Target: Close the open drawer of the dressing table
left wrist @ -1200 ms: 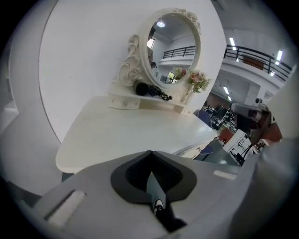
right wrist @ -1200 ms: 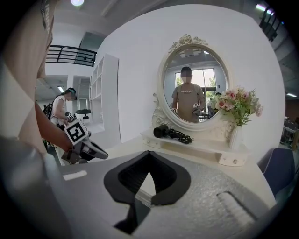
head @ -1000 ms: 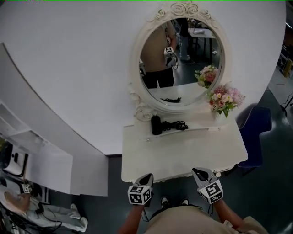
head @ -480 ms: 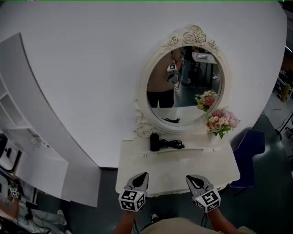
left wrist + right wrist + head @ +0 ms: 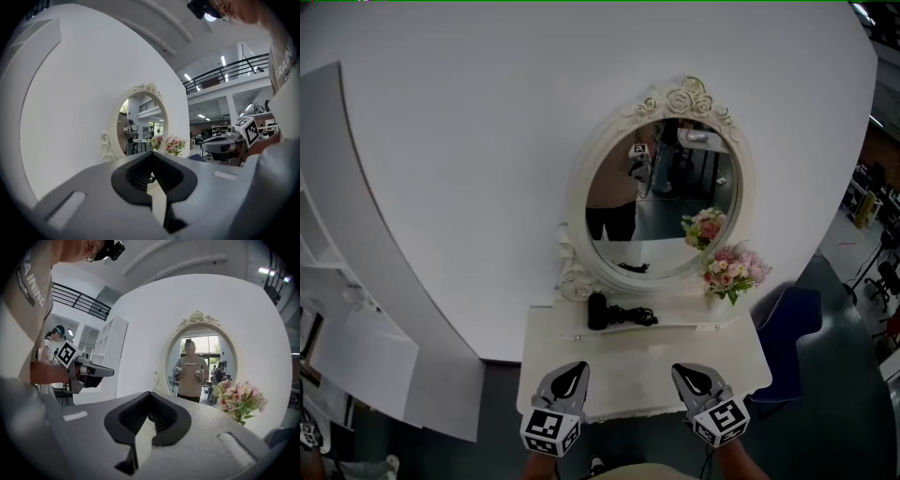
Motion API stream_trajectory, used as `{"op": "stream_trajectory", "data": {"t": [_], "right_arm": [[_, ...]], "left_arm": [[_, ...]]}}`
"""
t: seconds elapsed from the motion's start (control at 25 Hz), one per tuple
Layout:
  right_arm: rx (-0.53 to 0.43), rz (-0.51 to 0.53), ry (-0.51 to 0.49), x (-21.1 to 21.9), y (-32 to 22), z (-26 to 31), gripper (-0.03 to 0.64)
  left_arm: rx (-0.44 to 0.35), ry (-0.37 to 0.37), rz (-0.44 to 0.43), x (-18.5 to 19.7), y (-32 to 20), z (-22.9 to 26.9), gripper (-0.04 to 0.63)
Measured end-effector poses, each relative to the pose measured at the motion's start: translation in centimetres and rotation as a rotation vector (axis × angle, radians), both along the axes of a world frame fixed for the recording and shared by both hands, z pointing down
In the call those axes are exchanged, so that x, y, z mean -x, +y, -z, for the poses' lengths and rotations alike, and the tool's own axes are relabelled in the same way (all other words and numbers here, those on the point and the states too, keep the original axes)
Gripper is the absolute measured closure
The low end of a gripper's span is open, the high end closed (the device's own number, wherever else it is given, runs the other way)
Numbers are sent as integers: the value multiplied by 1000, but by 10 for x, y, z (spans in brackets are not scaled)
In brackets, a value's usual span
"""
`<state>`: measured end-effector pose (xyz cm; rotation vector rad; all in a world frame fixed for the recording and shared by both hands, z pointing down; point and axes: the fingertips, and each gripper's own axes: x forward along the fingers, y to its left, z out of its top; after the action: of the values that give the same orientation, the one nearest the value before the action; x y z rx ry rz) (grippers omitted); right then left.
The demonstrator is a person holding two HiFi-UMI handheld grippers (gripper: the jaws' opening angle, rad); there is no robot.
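The white dressing table (image 5: 642,370) stands against the wall under an oval mirror (image 5: 661,202). From this angle its front is hidden below the top, and no open drawer shows. Both grippers hover side by side over the table's front edge. My left gripper (image 5: 570,377) is shut with nothing in it, and so is my right gripper (image 5: 687,377). In the left gripper view the jaws (image 5: 152,164) meet, pointing at the mirror (image 5: 140,124). In the right gripper view the jaws (image 5: 149,401) also meet, facing the mirror (image 5: 199,362).
A pink flower bouquet (image 5: 729,272) stands at the table's back right. A black device with a cable (image 5: 598,311) lies on the small back shelf. A blue chair (image 5: 787,323) is to the right and a white shelf unit (image 5: 337,281) to the left.
The view has pulled back and up, so the table looks smaller. Both grippers stay shut and side by side, now overlapping the table's front edge instead of hanging below it.
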<state>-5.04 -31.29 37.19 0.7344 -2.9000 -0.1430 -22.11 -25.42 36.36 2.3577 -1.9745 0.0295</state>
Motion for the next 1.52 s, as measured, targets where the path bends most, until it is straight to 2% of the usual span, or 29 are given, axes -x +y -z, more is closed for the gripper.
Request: {"op": "stream_trajectory", "data": {"t": [0.12, 0.32, 0.56, 0.8, 1.0, 1.16, 1.44, 1.52], "right_arm": [[6, 4, 3, -1, 7, -3, 615], [-4, 1, -20, 0, 5, 3, 615], [10, -5, -37, -2, 0, 3, 615], [21, -13, -43, -2, -4, -3, 615], [34, -22, -49, -8, -2, -6, 615], [40, -32, -29, -17, 1, -10, 615], [50, -43, -5, -21, 3, -16, 615], [49, -40, 9, -20, 4, -20, 615]], "left_arm": [[22, -22, 16, 2, 2, -5, 577], [-21, -72, -20, -9, -1, 18, 577], [-1, -47, 20, -1, 2, 15, 577], [-37, -66, 31, -2, 0, 29, 577], [9, -31, 36, -1, 4, 8, 577], [38, 39, 34, 2, 4, -5, 577], [26, 24, -1, -8, -10, -9, 577], [34, 45, -8, -11, -9, -14, 577]]}}
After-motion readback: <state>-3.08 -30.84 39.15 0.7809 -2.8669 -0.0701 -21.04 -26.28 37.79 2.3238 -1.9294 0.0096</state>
